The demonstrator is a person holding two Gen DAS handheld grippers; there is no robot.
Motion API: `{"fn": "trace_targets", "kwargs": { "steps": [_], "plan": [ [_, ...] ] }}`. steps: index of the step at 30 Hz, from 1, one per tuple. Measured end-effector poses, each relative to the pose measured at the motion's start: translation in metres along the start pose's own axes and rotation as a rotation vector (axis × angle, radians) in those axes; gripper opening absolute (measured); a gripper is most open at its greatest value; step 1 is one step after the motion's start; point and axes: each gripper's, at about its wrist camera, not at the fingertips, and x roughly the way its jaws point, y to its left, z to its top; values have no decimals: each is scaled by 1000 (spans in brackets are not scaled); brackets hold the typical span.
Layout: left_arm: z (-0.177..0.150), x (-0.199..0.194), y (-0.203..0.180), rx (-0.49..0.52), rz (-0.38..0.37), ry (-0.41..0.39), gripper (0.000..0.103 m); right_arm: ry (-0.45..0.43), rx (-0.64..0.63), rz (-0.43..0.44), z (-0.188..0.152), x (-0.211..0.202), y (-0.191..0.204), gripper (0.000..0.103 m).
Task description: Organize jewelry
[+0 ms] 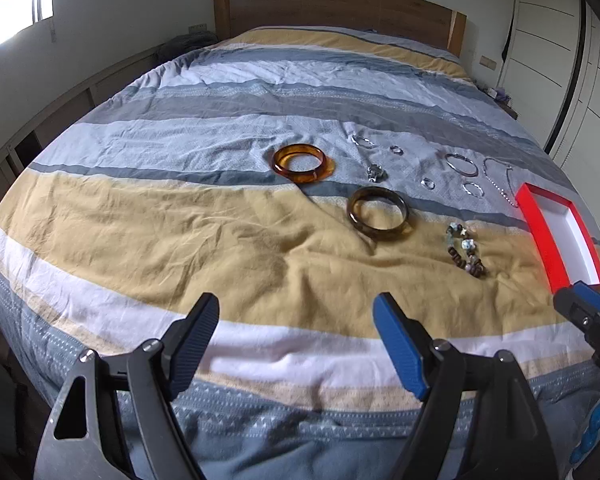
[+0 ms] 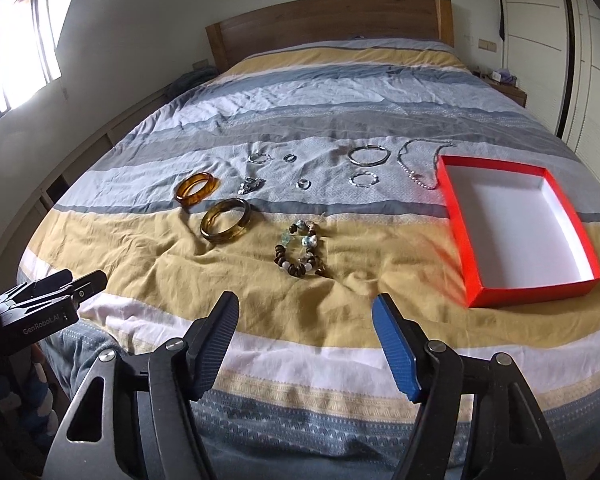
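Left wrist: red box cut off (far side).

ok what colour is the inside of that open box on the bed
White inside, with bright red-orange walls; the box shows best in the right wrist view.

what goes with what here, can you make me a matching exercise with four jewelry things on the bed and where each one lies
1 orange bangle
2 beaded bracelet
3 red box
4 silver hoop bracelet

a on the yellow stripe, right in front of the right gripper
b far right of the bed
c leftmost piece, beside the darker bangle
d on the grey stripe, left of the chain necklace

Pairs: 1-c, 2-a, 3-b, 4-d
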Motion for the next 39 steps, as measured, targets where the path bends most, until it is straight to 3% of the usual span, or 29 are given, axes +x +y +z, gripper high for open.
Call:
{"fn": "trace_targets", "kwargs": {
  "steps": [13, 21, 23, 25, 27, 28, 29, 35, 39],
  "plan": [
    [49, 109, -21, -50, -59, 101, 77, 157, 26, 94, 33, 131, -4, 69],
    [64, 158, -35, -26, -59, 150, 76, 195, -18, 97, 30, 165, -6, 69],
    [61, 165, -39, -1, -37, 162, 75, 195, -35, 84, 29, 168, -5, 62],
    [60, 167, -42, 15, -30, 160, 71, 192, -43, 78, 29, 171, -4, 53],
    [62, 167, -44, 21, -35, 158, 52, 193, -34, 78, 31, 173, -8, 38],
    [62, 166, -46, 28, -37, 158, 47, 194, -24, 80, 32, 173, -10, 25],
    [62, 165, -47, 38, -32, 155, 39, 196, -12, 86, 32, 173, -14, 21],
    [62, 154, -42, 18, -59, 161, 11, 196, 4, 108, 35, 160, -18, 17],
    [59, 139, -41, -9, -97, 161, 8, 170, 2, 102, 37, 138, -19, 16]
  ]
}}
